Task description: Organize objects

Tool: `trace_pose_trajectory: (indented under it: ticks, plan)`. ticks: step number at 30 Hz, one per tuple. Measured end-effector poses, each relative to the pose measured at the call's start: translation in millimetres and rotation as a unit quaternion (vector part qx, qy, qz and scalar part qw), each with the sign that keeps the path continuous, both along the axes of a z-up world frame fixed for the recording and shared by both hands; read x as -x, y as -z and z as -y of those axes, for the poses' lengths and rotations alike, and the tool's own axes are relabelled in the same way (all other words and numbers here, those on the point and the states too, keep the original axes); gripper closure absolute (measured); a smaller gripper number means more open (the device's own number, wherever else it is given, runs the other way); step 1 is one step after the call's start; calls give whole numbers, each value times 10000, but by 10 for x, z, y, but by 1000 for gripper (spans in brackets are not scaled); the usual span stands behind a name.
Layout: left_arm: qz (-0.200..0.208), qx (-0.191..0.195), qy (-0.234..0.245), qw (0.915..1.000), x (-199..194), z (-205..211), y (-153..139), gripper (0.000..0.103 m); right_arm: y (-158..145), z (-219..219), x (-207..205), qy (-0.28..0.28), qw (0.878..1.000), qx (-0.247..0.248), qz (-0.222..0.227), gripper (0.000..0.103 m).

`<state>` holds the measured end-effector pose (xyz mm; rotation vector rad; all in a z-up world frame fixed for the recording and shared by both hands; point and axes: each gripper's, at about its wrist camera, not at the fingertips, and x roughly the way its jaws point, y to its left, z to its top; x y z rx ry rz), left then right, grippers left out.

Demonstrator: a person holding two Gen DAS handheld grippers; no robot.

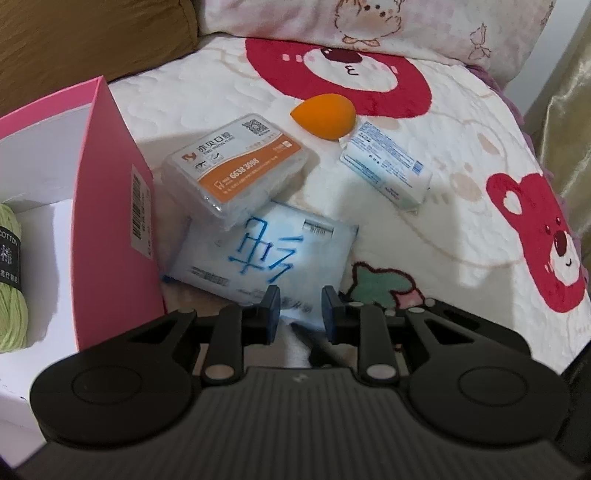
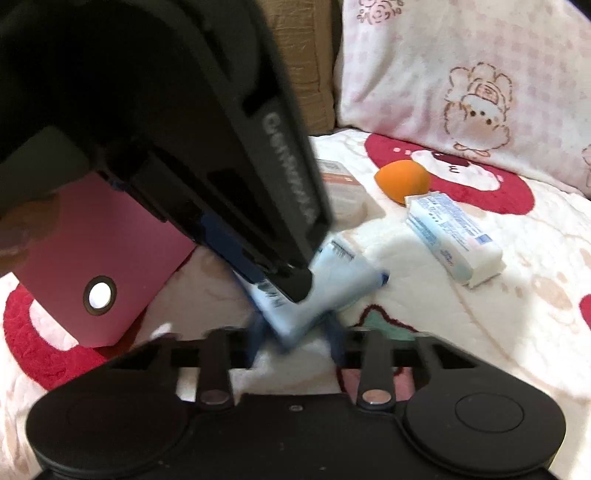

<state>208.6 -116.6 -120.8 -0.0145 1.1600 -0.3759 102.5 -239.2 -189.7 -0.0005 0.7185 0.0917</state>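
Bed with bear-print blanket [image 1: 461,155], carrying: blue tissue pack [image 1: 266,254], lying just right of the pink box [image 1: 110,206], long axis slanting away. Both hand-held grippers are clenching its near edge: left hand-held gripper [image 1: 301,310], right hand-held gripper [image 2: 295,341].

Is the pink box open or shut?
Open: the pink box has no lid on, and its white inside shows, with green yarn lying in it.

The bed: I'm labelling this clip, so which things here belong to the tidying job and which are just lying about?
Job: pink box, yarn, blue pack, floss case, orange sponge, white packet, left claw, right claw.
Lying about: blanket, pillow, brown cushion.
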Motion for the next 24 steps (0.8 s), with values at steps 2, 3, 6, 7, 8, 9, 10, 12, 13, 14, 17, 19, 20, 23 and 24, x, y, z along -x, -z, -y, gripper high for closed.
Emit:
trace_pose_trajectory:
  ticks: [2,3,6,7,8,9,10,12,13,14,17,19,20,23,24]
  plan:
    - [31,20,-17,10000,21,1,-14,80,-32,29,22,56,10000,17,10,76]
    - [45,41,-22,10000,24,1,-19,80,-44,42,28,78,10000,51,16,77]
    - [88,93,-89,9999,36,-9,-44,80,-96,114,69,192,9998,66,43,81]
    - [114,102,-94,9998,44,-10,-55,79,-116,148,88,233,9997,50,53,83]
    - [141,102,-93,9998,52,-12,-64,79,-135,178,109,267,9996,53,61,87]
    - [153,93,-92,9998,57,-12,-71,79,-156,208,140,293,9995,66,64,89]
    - [156,80,-84,9998,63,-12,-75,79,-173,243,171,305,9995,63,76,95]
    - [124,126,-47,9998,73,-17,-78,79,-205,331,252,345,9993,-31,110,102]
    - [124,166,-36,9998,78,-20,-79,79,-216,390,278,409,9991,-59,134,102]
    - [141,173,-46,9997,79,-22,-78,79,-224,447,317,474,9987,-63,150,102]
    - [300,-9,-150,9994,71,-4,-72,79,-207,567,394,441,9986,-269,92,102]
    - [367,-35,-187,9991,63,1,-83,79,-195,638,342,354,9979,-539,-14,92]
    - [404,-9,-200,9990,61,-4,-94,79,-197,615,335,315,9983,-498,-42,85]
    - [474,7,-202,9987,47,-2,-119,78,-145,463,254,5,9998,-136,-134,53]
    - [469,4,-221,9987,38,-2,-123,78,-118,395,234,-77,9999,-20,-144,51]
